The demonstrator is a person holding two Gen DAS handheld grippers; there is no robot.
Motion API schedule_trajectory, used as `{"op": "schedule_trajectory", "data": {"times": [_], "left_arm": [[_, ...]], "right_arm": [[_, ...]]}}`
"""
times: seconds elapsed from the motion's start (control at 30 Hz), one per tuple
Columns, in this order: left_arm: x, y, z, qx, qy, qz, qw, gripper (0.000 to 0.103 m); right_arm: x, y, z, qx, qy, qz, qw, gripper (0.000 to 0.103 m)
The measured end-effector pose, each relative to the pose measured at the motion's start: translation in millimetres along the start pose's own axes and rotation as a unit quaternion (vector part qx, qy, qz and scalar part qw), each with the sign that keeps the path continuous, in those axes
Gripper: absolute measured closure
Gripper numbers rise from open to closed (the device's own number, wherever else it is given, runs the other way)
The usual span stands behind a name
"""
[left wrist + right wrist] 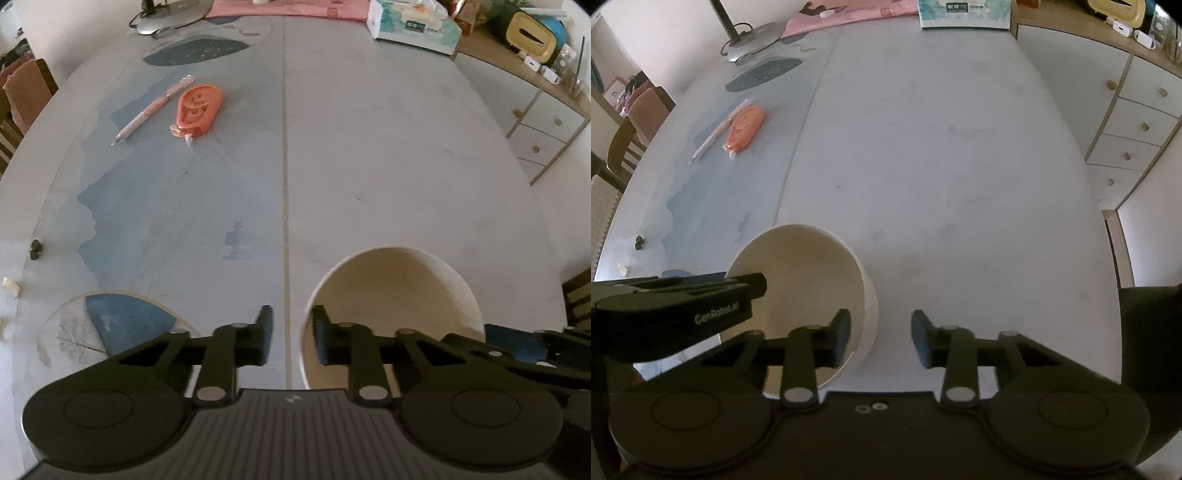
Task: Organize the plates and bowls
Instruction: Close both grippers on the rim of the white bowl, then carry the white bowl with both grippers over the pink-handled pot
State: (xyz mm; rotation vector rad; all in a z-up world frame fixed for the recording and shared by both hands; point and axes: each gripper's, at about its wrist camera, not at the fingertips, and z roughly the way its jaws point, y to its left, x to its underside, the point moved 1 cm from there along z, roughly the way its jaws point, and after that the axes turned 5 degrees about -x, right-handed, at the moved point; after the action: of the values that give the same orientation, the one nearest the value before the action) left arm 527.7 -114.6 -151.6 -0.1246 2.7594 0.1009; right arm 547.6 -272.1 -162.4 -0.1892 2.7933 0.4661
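Left tongs [291,332] are sitting nearest the lens, pointing steeply down and straddling the left rim of the cream bowl [399,295]. One finger is hanging outside the wall and the other is sitting inside. Gap is narrow, but a strip of bench [369,166] is showing between the outer pad and the wall, so no grip is visible. Inner finger is blurring.

Right tongs [879,336] are straddling the opposite side of the bowl, with one finger inside and one outside over bare bench. They are standing moderately apart, and the outer pad is clearly not touching the wall.

The bowl is standing upright and empty on the near part of the bench, just right of the centre seam as the left wrist view shows it.

Further back on the left, a pink pen [151,110] and an orange tape dispenser [199,110] are lying side by side. A tissue box [413,26] is sitting at the far edge. A drawer cabinet [1137,122] is standing beyond the bench on the right.
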Motion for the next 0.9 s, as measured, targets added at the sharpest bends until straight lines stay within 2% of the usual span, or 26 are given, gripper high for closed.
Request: {"op": "schedule_trajectory", "data": {"times": [0.17, 0.57, 0.9], "left_arm": [[3, -7, -5, 0.005, -0.003, 0.011, 0.9999, 0.097], [26, -7, -34, 0.001, -0.015, 0.027, 0.9995, 0.100], [59, 7, -90, 0.011, -0.033, 0.045, 0.9984, 0.100]], "right_arm": [[2, -2, -4, -0.009, 0.002, 0.001, 1.000, 0.093], [15, 10, -16, 0.007, 0.000, 0.001, 1.000, 0.096], [35, 36, -55, 0.017, -0.010, -0.013, 1.000, 0.098]]}}
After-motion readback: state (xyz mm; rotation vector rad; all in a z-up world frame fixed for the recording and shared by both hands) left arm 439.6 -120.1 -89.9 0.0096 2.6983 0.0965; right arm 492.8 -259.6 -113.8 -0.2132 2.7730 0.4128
